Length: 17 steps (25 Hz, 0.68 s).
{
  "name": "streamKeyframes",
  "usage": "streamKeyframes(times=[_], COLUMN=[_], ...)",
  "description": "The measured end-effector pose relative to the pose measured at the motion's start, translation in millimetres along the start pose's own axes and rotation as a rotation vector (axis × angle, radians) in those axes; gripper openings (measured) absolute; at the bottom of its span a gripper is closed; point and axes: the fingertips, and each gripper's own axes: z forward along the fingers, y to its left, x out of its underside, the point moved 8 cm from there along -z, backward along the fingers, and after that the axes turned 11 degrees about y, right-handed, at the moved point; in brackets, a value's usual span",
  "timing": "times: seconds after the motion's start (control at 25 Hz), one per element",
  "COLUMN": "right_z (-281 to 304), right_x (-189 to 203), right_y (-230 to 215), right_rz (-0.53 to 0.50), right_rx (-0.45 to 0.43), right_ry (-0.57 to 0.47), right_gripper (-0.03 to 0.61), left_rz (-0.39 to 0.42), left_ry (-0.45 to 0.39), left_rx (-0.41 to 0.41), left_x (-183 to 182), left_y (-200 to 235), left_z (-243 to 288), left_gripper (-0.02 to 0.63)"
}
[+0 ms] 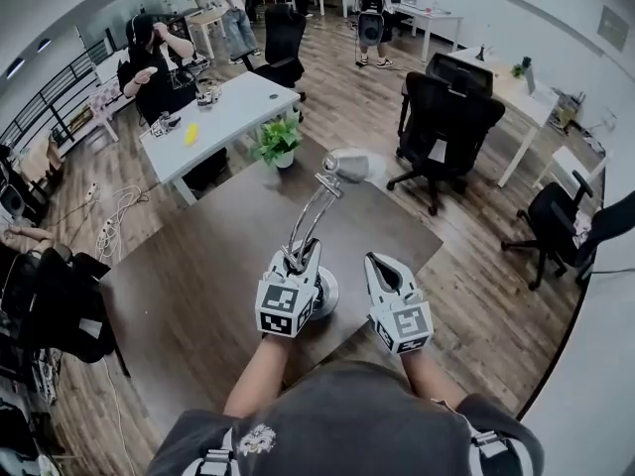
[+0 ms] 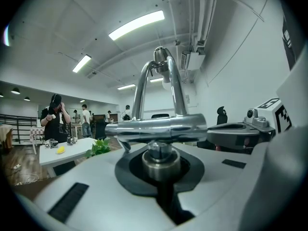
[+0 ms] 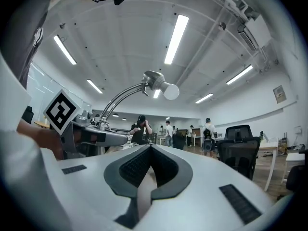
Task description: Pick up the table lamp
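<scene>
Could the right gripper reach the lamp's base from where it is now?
Probably yes: the right gripper sits just beside the lamp base with nothing between; the left gripper holds only the lamp stem.

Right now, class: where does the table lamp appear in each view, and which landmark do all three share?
Head view: table lamp at centre, rising from the left claw.
Left gripper view: centre, its chrome stem filling the foreground.
Right gripper view: upper centre, arched arm and head.
Shared landmark: the person in black at the white table.
</scene>
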Motion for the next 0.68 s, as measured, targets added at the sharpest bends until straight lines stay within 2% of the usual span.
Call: streamKeyframes(times=[0.32,0.68], right_z=[-1.0,-5.9], right_x=[5.7,6.0], right_y=[5.6,6.1], right_rz=[-0.003,-0.006], right_rx=[-0.005,-0.012], right_ry=[0.029,0.039], right_gripper=[0.026,0.026], left_rz=[-0.035,-0.016], left_ry=[0.001,0.007], left_rx=[0.016,0.026], left_x=[8.8,9.2], left_y=[-0.8,-9.8], left_z=[-2.1,-3.0], left_gripper=[0.018,0.018])
